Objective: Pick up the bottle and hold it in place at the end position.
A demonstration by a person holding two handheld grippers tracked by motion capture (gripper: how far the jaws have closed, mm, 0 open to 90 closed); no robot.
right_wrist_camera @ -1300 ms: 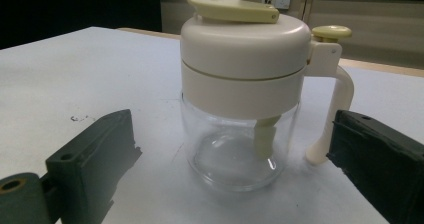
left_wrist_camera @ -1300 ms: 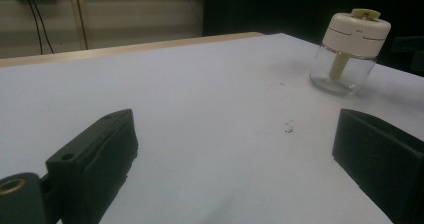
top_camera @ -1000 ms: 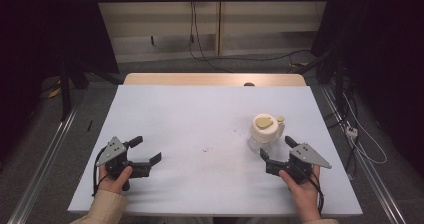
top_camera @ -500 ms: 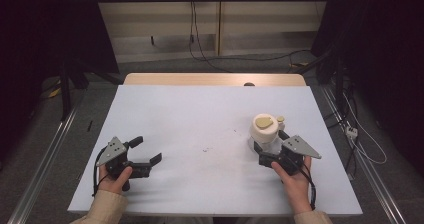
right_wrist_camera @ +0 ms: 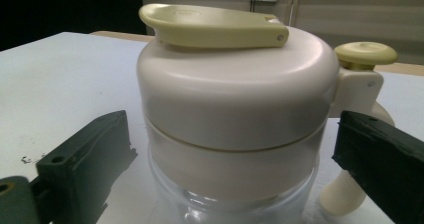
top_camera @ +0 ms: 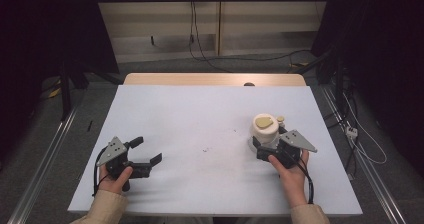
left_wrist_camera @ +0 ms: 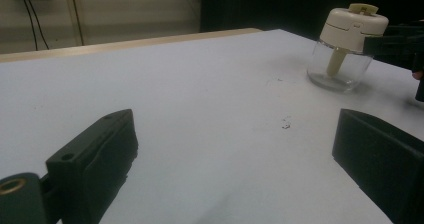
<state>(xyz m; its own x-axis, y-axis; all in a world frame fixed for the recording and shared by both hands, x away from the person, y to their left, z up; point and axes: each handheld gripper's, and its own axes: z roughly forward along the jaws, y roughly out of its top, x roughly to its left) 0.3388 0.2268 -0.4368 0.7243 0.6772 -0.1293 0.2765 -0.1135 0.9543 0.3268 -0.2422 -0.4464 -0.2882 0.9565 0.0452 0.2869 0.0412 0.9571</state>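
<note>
Glass jar (top_camera: 264,134) with a cream lid (right_wrist_camera: 235,84) stands upright on the right part of the white surface (top_camera: 200,129), and nothing has lifted it yet. The right tongs (top_camera: 268,146) are at the near side of the jar with the jaws spread apart; in the right gripper view one black jaw is on each side of the jar body, with a gap left on both sides, so I judge that they frame the jar but do not press it. The yellow-green flap (right_wrist_camera: 212,25) on top of the lid lies flat and closed, and a small round knob (right_wrist_camera: 366,53) sits on a side piece of the lid. In the left gripper view a cream stem (left_wrist_camera: 336,62) hangs down inside the clear glass.

The left tongs (top_camera: 145,156) rest low over the left part of the surface, well apart from the jar, released and holding nothing.

So the approach seems done. What is left, as I judge it, is to close the right tongs on the jar, and then whatever handling follows, perhaps with help of the left tongs for the lid.
</note>
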